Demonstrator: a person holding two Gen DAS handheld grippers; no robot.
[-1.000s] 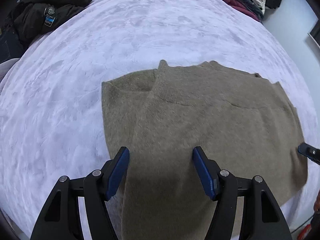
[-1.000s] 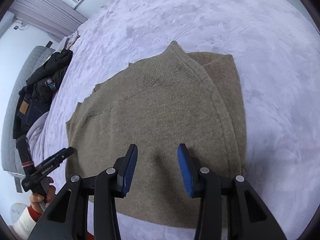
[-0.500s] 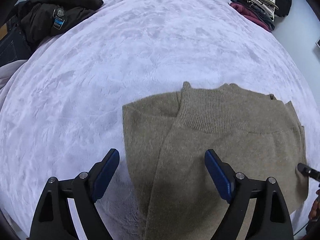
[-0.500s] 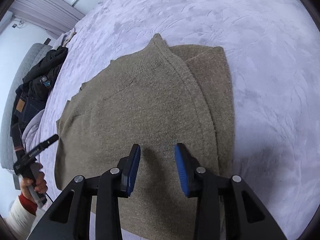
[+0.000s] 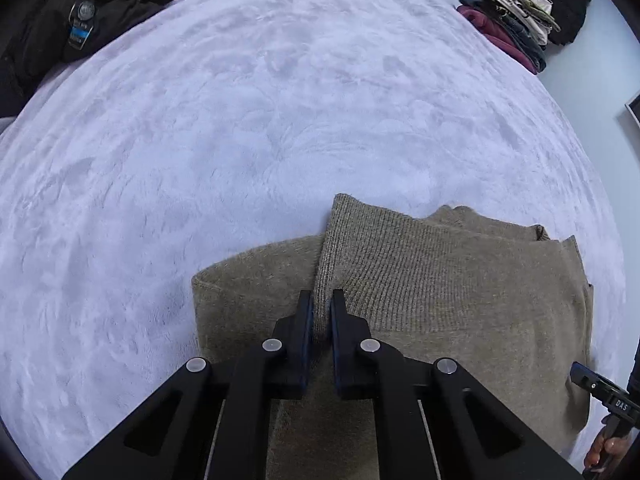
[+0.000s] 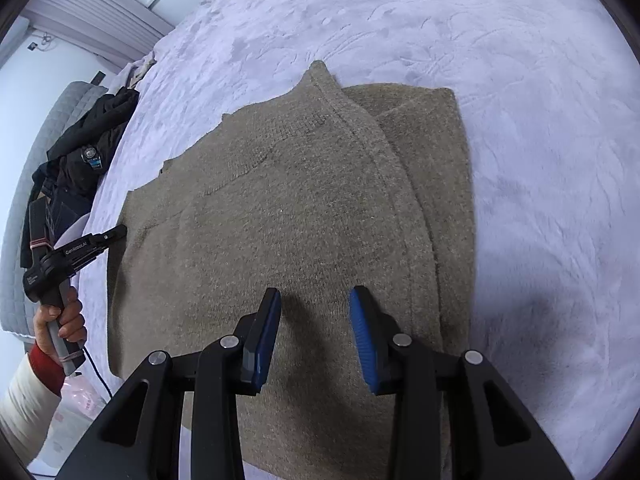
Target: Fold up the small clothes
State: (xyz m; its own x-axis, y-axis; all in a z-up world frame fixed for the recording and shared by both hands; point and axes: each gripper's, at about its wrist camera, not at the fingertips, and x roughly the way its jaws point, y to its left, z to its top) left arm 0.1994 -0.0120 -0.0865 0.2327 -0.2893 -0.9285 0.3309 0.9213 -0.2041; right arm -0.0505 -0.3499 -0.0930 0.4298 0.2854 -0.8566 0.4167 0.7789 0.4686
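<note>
**Left tongs clenched on a sweater fold on the bed**

At far left, a dark jacket [image 5: 100, 12] lay heaped at the edge of a bed [image 5: 280, 120] covered in pale lilac plush. In the right wrist view, a hand [image 6: 60, 320] with a red cuff and white sleeve held the left tongs' handle beside the sweater's left edge.

Low in the centre of the left wrist view, the left tongs [image 5: 321, 304] had just snapped together and were clenched on a raised fold of an olive-brown knit sweater [image 5: 440, 300], where a folded-in sleeve met the ribbed hem. The sweater lay flat on the bed, partly folded.

In the right wrist view, the right tongs [image 6: 316, 300] stood released, blue pads [image 6: 364, 340] apart, low over the sweater's body, nothing pinched between them.

At far right, a stack of folded clothes [image 5: 508, 20] sat by the wall.
</note>
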